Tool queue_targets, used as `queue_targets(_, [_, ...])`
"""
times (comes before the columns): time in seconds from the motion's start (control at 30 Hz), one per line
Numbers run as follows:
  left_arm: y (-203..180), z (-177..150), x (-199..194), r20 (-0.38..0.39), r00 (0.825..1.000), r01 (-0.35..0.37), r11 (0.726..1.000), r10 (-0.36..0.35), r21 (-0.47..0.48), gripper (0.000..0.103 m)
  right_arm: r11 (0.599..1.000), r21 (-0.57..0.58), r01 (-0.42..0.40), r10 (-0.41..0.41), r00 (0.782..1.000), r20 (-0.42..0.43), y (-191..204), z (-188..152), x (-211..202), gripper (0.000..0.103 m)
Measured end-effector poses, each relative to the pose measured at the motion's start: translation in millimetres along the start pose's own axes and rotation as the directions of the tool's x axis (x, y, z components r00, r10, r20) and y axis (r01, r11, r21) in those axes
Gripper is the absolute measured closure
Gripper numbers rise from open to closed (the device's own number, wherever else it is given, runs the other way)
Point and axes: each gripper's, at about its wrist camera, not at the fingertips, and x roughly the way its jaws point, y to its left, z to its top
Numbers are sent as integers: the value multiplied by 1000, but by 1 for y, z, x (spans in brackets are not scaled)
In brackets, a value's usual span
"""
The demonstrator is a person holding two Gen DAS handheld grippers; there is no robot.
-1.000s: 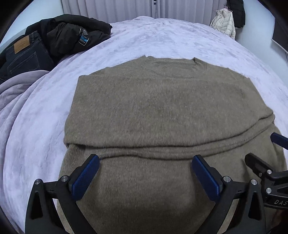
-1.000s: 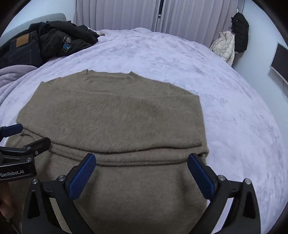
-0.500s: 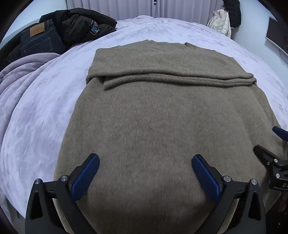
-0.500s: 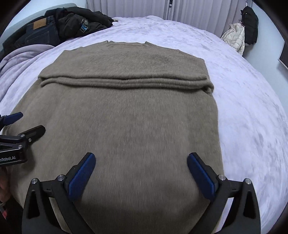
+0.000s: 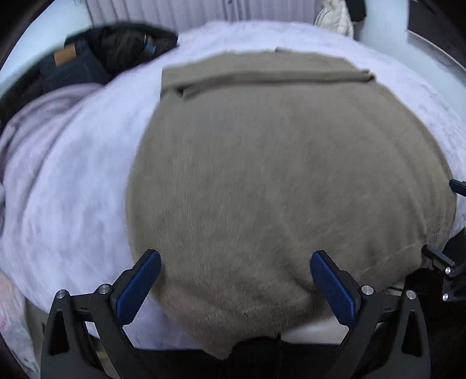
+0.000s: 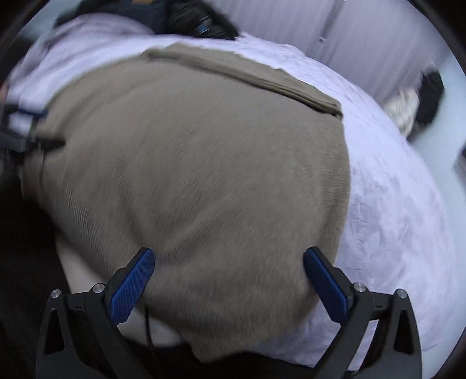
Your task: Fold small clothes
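Observation:
A brown knit sweater (image 5: 285, 163) lies flat on the lilac bed cover, sleeves folded across its far end, its hem hanging over the near bed edge. My left gripper (image 5: 236, 277) hovers open over the hem's left part, nothing between its blue pads (image 5: 137, 288). In the right wrist view the same sweater (image 6: 198, 163) fills the frame, and my right gripper (image 6: 228, 277) stands open above the hem's right part. The right gripper's black tip (image 5: 442, 262) shows at the left view's right edge; the left gripper (image 6: 26, 137) shows blurred at the right view's left edge.
Dark jeans and a black jacket (image 5: 96, 55) are piled at the bed's far left, beside a bunched lilac blanket (image 5: 38, 122). A pale jacket (image 5: 335, 23) hangs by the far wall. Bare bed cover (image 6: 393, 204) lies right of the sweater. Dark floor lies below the bed edge.
Both grippers pulled back toward the near bed edge from the folded sleeves to the hem, staying open. The right view has also tilted. The sweater has not visibly moved.

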Motion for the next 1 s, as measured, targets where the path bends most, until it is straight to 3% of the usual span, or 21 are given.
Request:
queue_targets(0.1, [-6, 27, -12, 126, 992, 13, 1000, -11, -18, 0, 998, 50, -37, 30, 992, 125, -9, 19, -22, 1])
queue_targets(0.17, [-11, 48, 0, 102, 992, 82, 996, -76, -47, 0, 994, 89, -65, 47, 980, 194, -16, 43, -24, 1])
queue_targets(0.23, [-22, 56, 15, 79, 990, 123, 992, -121, -30, 0, 994, 78, -76, 60, 980, 187, -16, 67, -10, 1])
queue_targets(0.3, [-34, 49, 33, 35, 999, 38, 999, -39, 26, 0, 992, 74, -105, 92, 982, 162, -16, 81, 6, 1])
queue_targets(0.37, [-28, 35, 38, 34, 998, 60, 998, -60, 21, 0, 988, 84, -130, 119, 985, 122, -18, 78, 17, 1])
queue_targets(0.47, [-8, 16, 32, 34, 995, 97, 995, -96, -12, 0, 969, 144, -203, 184, 974, 131, -33, 52, 18, 1])
queue_targets(0.53, [-2, 0, 29, 28, 995, 93, 996, -92, -7, 0, 971, 148, -188, 169, 977, 133, -38, 28, 15, 1])
queue_targets(0.63, [3, -26, 21, 3, 998, 55, 998, -55, 27, 0, 988, 95, -124, 111, 985, 131, -32, -5, 4, 1])
queue_targets(0.7, [15, -34, 15, -1, 998, 63, 998, -63, 15, 0, 999, 22, -47, 45, 994, 96, -21, -17, 0, 1])
queue_targets(0.77, [26, -40, 4, 17, 999, 29, 1000, -29, 7, 0, 999, -24, 28, -26, 997, 67, -15, -29, -5, 1])
queue_targets(0.87, [54, -41, 6, 16, 998, 56, 996, -55, -76, 0, 990, 112, -82, 73, 994, 80, -37, -41, -17, 1])
queue_targets(1.0, [71, -40, 21, -11, 981, 187, 963, -193, -194, 0, 902, 341, -265, 226, 962, 150, -80, -52, -15, 1])
